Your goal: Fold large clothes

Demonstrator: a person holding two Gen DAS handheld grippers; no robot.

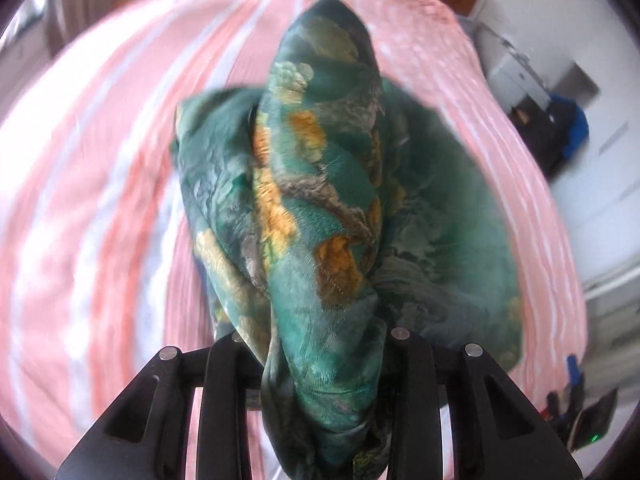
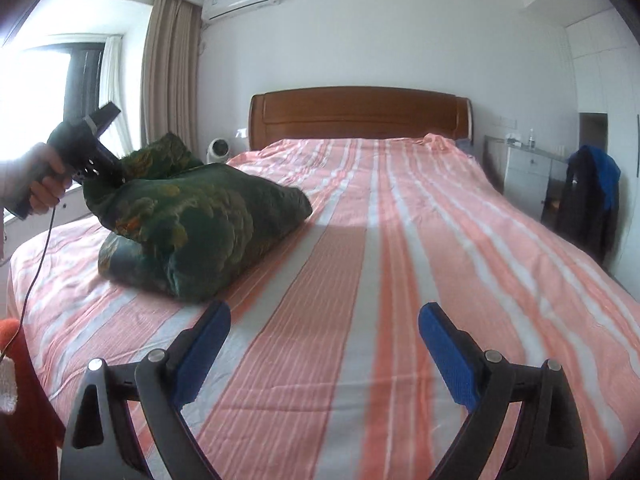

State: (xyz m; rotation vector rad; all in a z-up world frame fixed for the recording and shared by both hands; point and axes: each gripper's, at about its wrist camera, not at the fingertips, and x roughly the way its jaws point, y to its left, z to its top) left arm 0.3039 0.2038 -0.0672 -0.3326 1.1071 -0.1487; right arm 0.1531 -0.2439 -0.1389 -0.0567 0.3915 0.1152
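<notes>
A large green cloth with orange and yellow flowers (image 1: 320, 208) lies bunched on the pink striped bed (image 1: 100, 200). My left gripper (image 1: 320, 360) is shut on a fold of this cloth and lifts it up from the heap. In the right wrist view the same cloth (image 2: 192, 216) sits as a thick heap on the bed's left side, with the left gripper (image 2: 104, 168) at its top left corner. My right gripper (image 2: 324, 332) is open and empty, low over the bed (image 2: 400, 280), to the right of the heap and apart from it.
A wooden headboard (image 2: 360, 112) stands at the far end. A white cabinet (image 2: 528, 168) and a chair with dark and blue clothes (image 2: 592, 196) stand to the right of the bed. A window with curtains (image 2: 168, 72) is at the left.
</notes>
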